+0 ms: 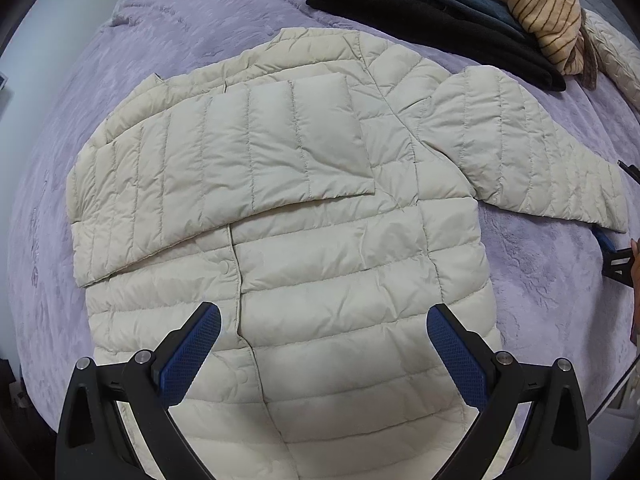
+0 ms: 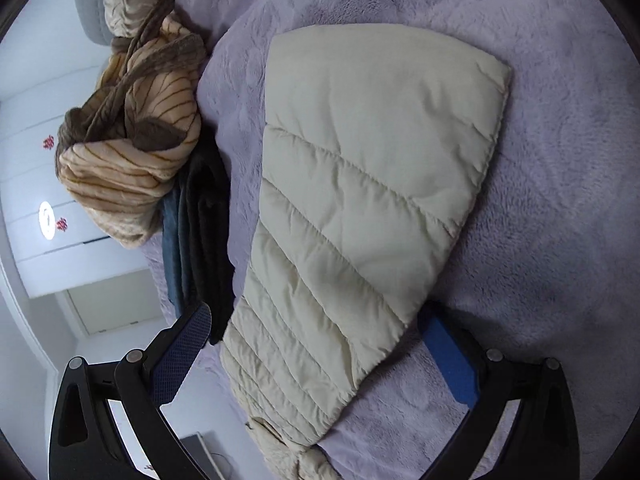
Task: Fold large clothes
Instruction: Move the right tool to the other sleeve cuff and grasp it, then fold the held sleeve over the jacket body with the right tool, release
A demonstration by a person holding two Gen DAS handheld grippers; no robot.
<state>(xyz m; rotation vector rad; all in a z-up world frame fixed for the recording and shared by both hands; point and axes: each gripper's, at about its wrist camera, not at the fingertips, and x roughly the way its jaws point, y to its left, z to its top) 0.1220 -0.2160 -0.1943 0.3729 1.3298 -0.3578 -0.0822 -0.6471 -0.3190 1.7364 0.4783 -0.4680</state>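
Note:
A cream quilted puffer jacket (image 1: 320, 248) lies flat on a lilac fleece blanket (image 1: 168, 24). Its left sleeve (image 1: 224, 160) is folded across the chest. Its right sleeve (image 1: 528, 148) stretches out to the right. My left gripper (image 1: 324, 324) hovers open and empty above the jacket's lower front. My right gripper (image 2: 316, 328) is open, its jaws on either side of the right sleeve (image 2: 360, 208) near the cuff, not closed on it. The right gripper also shows at the right edge of the left wrist view (image 1: 616, 256).
A pile of folded dark clothes (image 1: 432, 12) with a tan striped garment (image 1: 540, 12) on top lies at the blanket's far right; it also shows in the right wrist view (image 2: 132, 152). A white wall and cabinet (image 2: 48, 208) stand beyond the bed.

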